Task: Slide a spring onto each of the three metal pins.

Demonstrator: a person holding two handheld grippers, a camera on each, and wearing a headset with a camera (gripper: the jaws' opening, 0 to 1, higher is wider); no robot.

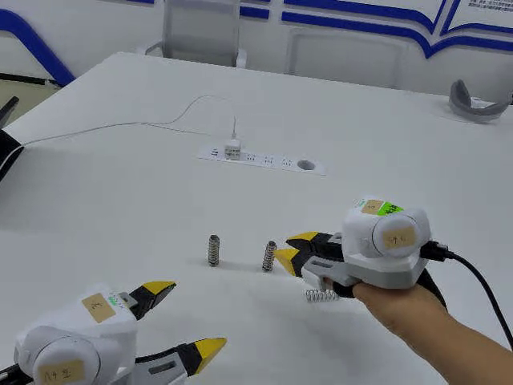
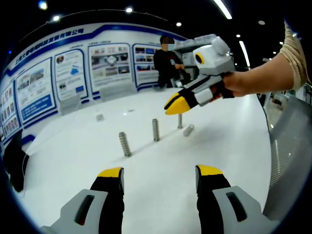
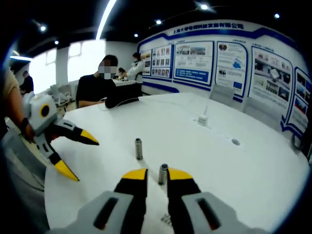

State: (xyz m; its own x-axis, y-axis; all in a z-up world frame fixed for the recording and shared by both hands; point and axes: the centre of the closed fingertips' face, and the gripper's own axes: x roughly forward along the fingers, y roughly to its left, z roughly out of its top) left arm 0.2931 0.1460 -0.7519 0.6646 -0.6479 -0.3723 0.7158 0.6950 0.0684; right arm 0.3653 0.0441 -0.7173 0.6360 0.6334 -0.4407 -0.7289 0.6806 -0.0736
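Lying on the table (image 1: 120,200) beneath the narrowly parted, empty right gripper (image 1: 295,247), the loose spring (image 1: 321,295) is judged light, compressible and roll-prone, best pinched mid-coil; the left gripper (image 1: 186,317) is held agape, empty.

most likely a company meeting room or showroom in an office. a large white table (image 1: 120,200) takes up much of the room, with a power strip (image 1: 264,160) set flush into its top and a thin white cable (image 1: 120,126) plugged into it. a pale chair (image 1: 200,32) stands at the table's far edge. the white walls carry curved blue trim and a row of printed display boards (image 3: 197,61), their photos and text too small to read. a long light strip (image 3: 105,17) and small spotlights shine from a dark ceiling. a seated person (image 3: 95,90) is at the table, and a standing person (image 2: 168,66) is near the boards.
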